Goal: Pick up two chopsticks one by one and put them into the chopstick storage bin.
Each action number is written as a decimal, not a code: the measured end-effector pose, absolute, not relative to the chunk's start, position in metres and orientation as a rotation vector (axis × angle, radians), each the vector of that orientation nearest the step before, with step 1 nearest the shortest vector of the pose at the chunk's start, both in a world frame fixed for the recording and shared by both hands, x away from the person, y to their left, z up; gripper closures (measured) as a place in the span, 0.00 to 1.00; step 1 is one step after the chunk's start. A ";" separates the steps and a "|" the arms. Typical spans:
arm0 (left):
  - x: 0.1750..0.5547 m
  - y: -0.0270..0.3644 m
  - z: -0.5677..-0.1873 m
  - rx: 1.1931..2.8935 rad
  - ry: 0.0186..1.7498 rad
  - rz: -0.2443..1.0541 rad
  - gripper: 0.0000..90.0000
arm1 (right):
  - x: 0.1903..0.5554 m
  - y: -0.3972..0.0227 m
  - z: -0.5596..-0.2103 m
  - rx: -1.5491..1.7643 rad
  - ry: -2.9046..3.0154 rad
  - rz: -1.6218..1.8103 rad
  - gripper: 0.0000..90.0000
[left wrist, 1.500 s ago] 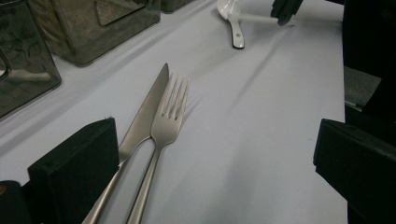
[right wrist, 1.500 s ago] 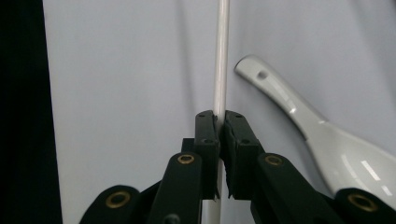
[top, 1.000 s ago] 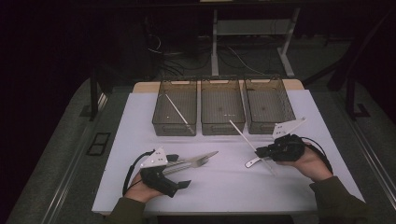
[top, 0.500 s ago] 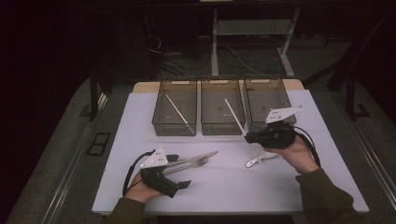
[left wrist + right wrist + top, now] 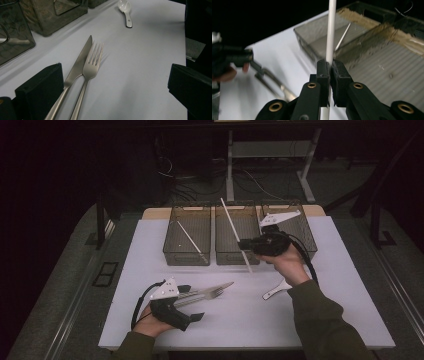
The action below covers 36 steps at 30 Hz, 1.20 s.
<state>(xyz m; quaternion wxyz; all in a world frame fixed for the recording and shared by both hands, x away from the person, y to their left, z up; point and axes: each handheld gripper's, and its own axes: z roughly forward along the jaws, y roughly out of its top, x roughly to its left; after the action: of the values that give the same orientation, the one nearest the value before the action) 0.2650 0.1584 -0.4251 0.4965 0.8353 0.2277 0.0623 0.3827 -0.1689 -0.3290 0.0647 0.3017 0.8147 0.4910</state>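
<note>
A long white chopstick [image 5: 235, 234] is clamped between the jaws of my right gripper [image 5: 246, 244], which is shut on it and holds it tilted in the air over the front of the middle bin [image 5: 235, 257]. In the right gripper view the chopstick [image 5: 331, 30] rises straight up from the closed pads of my right gripper [image 5: 330, 68]. My left gripper [image 5: 192, 302] rests open near the table's front left. A steel knife [image 5: 80, 58] and fork [image 5: 94, 58] lie side by side between the wide-apart jaws of my left gripper [image 5: 112, 97], and the pads do not press on them.
Three dark mesh bins stand in a row at the back; the left bin [image 5: 172, 251] holds another white chopstick [image 5: 190, 240], and the right bin [image 5: 306, 237] is behind my right hand. A white spoon [image 5: 275, 290] lies on the white mat [image 5: 345, 310] near my right sleeve.
My right gripper has lifted and moved left and away from me, carrying the chopstick from above the spoon to the front of the middle bin. The left gripper has stayed put.
</note>
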 end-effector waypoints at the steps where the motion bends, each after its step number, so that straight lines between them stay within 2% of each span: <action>1: 0.265 0.158 -0.425 2.024 0.551 0.152 0.00 | 0.386 -0.164 -0.326 0.917 2.455 1.482 0.94; 10: 0.265 0.156 -0.425 2.014 0.553 0.150 0.00 | 0.419 -0.114 -0.306 0.943 2.418 1.501 0.94; 18: 0.265 0.157 -0.424 2.008 0.551 0.149 0.00 | 0.450 -0.068 -0.303 0.998 2.380 1.518 0.94; 26: 0.265 0.158 -0.423 2.004 0.549 0.151 0.00 | 0.473 -0.035 -0.323 1.065 2.393 1.443 0.94; 36: 0.265 0.158 -0.423 2.002 0.549 0.142 0.00 | 0.483 -0.018 -0.356 1.133 2.469 1.287 0.94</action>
<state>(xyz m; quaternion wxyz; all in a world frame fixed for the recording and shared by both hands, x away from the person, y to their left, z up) 0.2649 0.1576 -0.4232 0.5057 0.8300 0.2277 0.0590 0.4830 -0.0182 -0.3564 0.0675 0.3761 0.8195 0.4271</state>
